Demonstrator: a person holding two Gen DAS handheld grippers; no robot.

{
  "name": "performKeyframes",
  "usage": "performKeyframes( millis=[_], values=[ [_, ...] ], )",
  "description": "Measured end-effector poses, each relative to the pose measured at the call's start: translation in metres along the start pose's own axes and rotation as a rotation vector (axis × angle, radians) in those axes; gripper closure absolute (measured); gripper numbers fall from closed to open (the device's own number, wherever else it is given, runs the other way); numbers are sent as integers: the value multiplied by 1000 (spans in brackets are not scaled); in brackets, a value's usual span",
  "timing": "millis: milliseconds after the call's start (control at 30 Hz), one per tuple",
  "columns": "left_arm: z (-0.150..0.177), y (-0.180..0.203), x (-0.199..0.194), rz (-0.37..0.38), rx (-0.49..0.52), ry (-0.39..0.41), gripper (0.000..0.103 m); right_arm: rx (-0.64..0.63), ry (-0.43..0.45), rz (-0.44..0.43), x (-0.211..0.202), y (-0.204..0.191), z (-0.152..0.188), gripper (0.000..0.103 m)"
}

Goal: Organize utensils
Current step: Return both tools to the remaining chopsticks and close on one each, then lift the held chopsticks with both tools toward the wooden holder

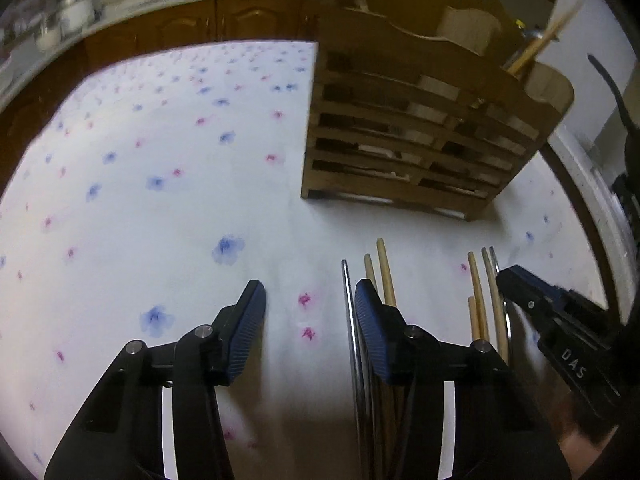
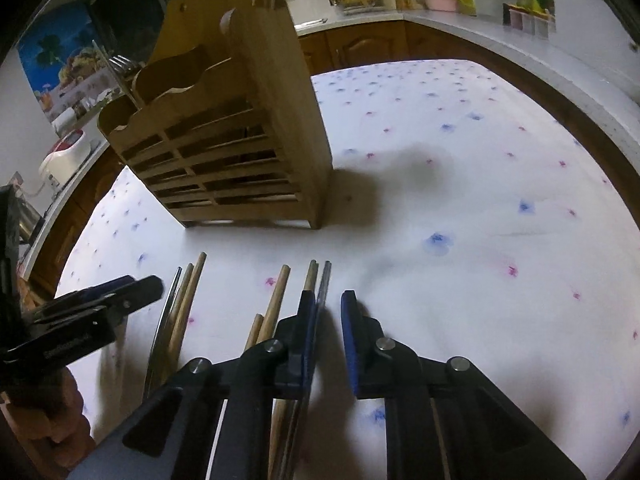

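Scene: counter (image 1: 140, 208) under a white cloth printed with blue and pink flowers; kitchen cabinets and worktop behind
Holder: slatted wooden utensil holder (image 2: 240, 148) stands upright on the cloth, beyond the loose utensils; a few wooden handles stick out of its top
Utensils: wooden chopsticks (image 2: 276, 308) and thin metal utensils (image 1: 349, 320) lie flat on the cloth in two loose groups, tips toward the holder, well short of it
Left gripper (image 1: 310, 330): jaws partly spread, bare cloth between the pads; the metal utensil and the chopsticks lie at and under its right finger, none between the pads; it is tilted down over the cloth
Right gripper (image 2: 328, 344): jaws nearly together, a narrow gap left; whether a utensil is pinched, cannot tell; chopsticks and a metal utensil pass at and under its left finger
Relative position: each gripper shows at the edge of the other's view, the two utensil groups between them
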State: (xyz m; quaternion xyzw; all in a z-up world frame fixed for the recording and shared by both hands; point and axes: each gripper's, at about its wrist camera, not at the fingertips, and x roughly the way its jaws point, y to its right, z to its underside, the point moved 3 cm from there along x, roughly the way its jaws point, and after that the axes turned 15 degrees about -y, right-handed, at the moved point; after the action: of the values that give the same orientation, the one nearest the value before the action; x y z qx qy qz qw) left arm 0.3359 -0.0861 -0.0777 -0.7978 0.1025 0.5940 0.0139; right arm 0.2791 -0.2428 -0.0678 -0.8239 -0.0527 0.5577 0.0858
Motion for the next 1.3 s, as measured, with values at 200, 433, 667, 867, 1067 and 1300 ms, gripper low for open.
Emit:
performKeyframes(
  millis=[200,433,667,867,1067,1300],
  values=[
    [7,4,0,-55,64,13,70,-39,1,27,-1,-4,1,91],
    [8,13,1,-65,99,29,84,-76,4,81,7,-13,-7,90],
    [13,10,-6,-15,85,41,99,-96,-2,83,7,-14,-8,97],
    [28,-9,-43,84,38,106,100,-37,44,-43,-28,-9,7,99],
    [46,-22,-94,168,9,189,100,-25,155,-116,-87,-11,17,99],
    [61,-29,-151,210,4,289,100,-38,297,-159,-152,-19,19,99]
  ],
)
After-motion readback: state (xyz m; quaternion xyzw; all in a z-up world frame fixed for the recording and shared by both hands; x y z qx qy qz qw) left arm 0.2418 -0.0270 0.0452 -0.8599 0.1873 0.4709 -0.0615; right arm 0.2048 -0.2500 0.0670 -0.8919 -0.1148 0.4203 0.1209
